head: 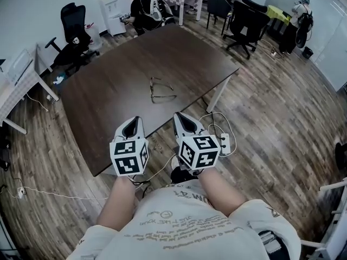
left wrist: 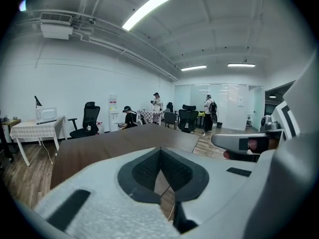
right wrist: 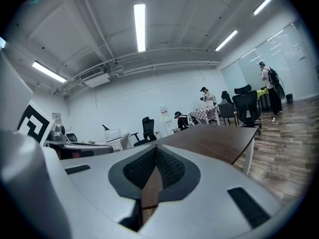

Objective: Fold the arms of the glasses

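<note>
A pair of thin-framed glasses [head: 161, 90] lies on the dark brown table [head: 103, 91], near its middle, with the arms spread out. Both grippers hover side by side over the table's near edge, well short of the glasses. My left gripper [head: 134, 122] is shut with nothing in it, its tips meeting [left wrist: 160, 150]. My right gripper [head: 182, 118] is also shut and empty, its dark pads touching at the tip [right wrist: 156, 147]. The glasses do not show in either gripper view; only the tabletop [left wrist: 124, 141] [right wrist: 214, 138] stretches ahead.
Black office chairs stand at the back left [head: 73, 28] and back right [head: 245, 20]. A power strip [head: 224, 143] with cables lies on the wood floor by the table's white leg [head: 219, 93]. People stand and sit at the far end of the room [head: 142, 10].
</note>
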Tool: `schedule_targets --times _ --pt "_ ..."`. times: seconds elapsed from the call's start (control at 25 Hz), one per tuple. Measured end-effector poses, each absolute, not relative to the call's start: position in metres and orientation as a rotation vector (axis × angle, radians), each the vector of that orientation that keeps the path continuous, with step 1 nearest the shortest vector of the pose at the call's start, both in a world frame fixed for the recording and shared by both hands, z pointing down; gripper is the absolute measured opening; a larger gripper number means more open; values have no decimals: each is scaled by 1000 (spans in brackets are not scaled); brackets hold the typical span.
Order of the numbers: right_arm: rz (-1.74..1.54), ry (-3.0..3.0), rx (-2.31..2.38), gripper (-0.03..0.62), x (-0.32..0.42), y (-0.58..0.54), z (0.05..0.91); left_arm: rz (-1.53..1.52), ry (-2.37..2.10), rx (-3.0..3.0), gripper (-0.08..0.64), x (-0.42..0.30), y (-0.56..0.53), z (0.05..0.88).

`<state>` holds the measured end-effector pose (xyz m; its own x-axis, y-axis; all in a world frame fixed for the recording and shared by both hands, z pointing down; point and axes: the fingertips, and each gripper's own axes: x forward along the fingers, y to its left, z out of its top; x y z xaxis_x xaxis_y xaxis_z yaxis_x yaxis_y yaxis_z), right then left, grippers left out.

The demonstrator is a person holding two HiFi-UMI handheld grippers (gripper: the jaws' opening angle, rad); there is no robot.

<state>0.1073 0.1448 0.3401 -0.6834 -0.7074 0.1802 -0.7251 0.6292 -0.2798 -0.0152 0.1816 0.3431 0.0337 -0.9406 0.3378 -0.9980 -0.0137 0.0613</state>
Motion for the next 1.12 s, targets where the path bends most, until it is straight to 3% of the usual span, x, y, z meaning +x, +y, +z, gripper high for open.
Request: schedule_targets --times 0.72,1.12 --pt "657 -2766 1083 15 52 -35 364 389 -1994 1904 14 -64 12 359" --pt "733 -2654 1074 15 38 -61 395 372 -1900 1859 14 -78 -19 390"
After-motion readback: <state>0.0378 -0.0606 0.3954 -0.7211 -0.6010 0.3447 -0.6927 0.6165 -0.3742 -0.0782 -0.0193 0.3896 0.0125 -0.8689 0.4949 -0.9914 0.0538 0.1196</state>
